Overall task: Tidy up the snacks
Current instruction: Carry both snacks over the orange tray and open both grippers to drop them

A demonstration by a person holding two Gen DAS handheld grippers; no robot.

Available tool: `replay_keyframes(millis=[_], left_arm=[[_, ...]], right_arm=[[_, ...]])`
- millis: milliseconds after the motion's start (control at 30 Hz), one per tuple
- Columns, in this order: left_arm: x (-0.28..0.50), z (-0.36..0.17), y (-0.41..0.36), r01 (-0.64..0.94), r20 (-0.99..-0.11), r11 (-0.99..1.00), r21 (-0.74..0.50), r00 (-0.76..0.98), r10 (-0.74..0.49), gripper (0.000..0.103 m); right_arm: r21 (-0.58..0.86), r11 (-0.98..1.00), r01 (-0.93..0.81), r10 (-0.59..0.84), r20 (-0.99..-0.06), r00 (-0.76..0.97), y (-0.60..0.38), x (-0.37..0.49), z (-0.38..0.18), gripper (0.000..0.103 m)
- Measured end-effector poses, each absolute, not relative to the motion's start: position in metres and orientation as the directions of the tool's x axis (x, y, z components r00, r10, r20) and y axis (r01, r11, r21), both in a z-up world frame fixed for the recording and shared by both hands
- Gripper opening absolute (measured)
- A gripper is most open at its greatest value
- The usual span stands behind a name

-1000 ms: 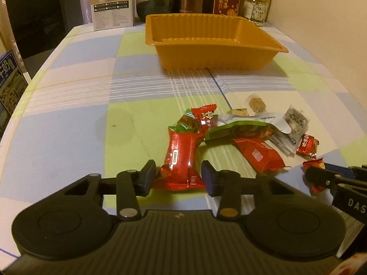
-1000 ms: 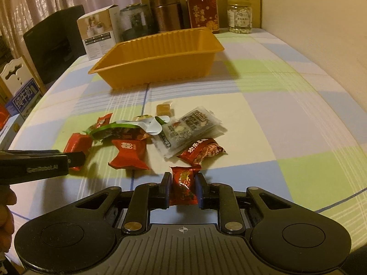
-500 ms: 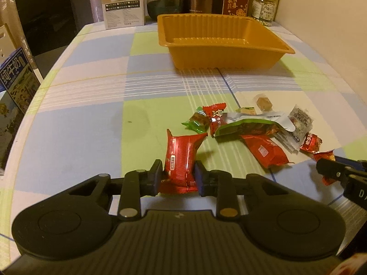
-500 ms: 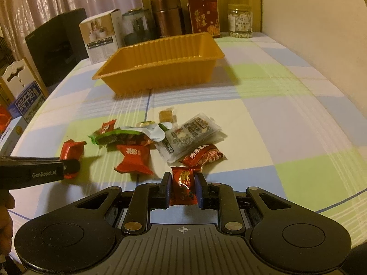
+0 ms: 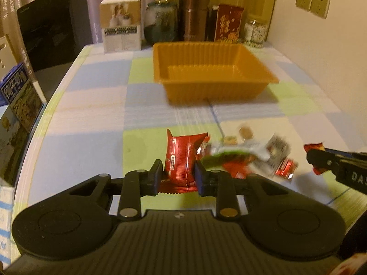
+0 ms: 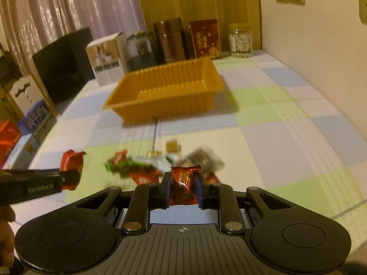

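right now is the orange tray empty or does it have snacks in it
Empty. The orange tray shows only its bare ribbed floor in both views; the snack pile lies on the tablecloth before it.

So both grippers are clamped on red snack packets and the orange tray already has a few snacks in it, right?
Not quite: the orange tray is empty, as the left wrist view shows. The left gripper and right gripper are each clamped on a red packet.
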State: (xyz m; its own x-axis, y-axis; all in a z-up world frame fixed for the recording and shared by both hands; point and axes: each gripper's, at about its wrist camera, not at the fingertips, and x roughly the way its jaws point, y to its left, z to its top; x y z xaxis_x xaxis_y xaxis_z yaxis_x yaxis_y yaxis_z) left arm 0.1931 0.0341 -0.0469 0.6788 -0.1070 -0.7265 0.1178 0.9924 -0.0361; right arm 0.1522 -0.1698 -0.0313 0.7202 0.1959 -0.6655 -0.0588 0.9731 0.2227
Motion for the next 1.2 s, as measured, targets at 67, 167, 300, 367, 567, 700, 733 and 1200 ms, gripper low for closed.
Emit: replay_keyframes(millis=[67, 167, 300, 367, 567, 700, 733, 1200], left_arm=[[0.204, -0.038, 0.032, 0.126, -0.716, 0.991, -0.052, 0.687, -0.125, 0.026], [0.223, -0.026, 0.025, 0.146, -0.697, 0.988, -0.051, 0.703, -0.140, 0.026], [0.256, -0.018, 0.019, 0.167, -0.682, 0.984, -0.067, 0.712, -0.167, 0.026], [0.274, -0.016, 0.017, 0.173, -0.673, 0.982, -0.074, 0.718, -0.177, 0.026], [0.326, -0.017, 0.015, 0.172, -0.654, 0.981, -0.093, 0.732, -0.191, 0.026], [0.355, -0.026, 0.014, 0.173, -0.656, 0.981, -0.087, 0.731, -0.187, 0.026], [0.361, -0.029, 0.014, 0.172, -0.658, 0.981, -0.091, 0.729, -0.189, 0.026], [0.406, -0.060, 0.022, 0.168, -0.658, 0.975, -0.145, 0.720, -0.222, 0.033]], right_arm=[[0.222, 0.973, -0.066, 0.198, -0.651, 0.733, -0.173, 0.167, -0.021, 0.022], [0.216, 0.974, -0.066, 0.191, -0.633, 0.750, -0.178, 0.193, -0.012, 0.022], [0.207, 0.976, -0.067, 0.183, -0.613, 0.769, -0.182, 0.229, -0.009, 0.022], [0.211, 0.975, -0.067, 0.183, -0.601, 0.778, -0.182, 0.247, -0.007, 0.022], [0.213, 0.975, -0.058, 0.173, -0.574, 0.800, -0.181, 0.303, -0.012, 0.022], [0.246, 0.969, -0.033, 0.172, -0.568, 0.805, -0.183, 0.334, -0.026, 0.022], [0.257, 0.966, -0.027, 0.174, -0.569, 0.804, -0.183, 0.340, -0.029, 0.022], [0.304, 0.953, -0.010, 0.199, -0.596, 0.778, -0.185, 0.383, -0.063, 0.022]])
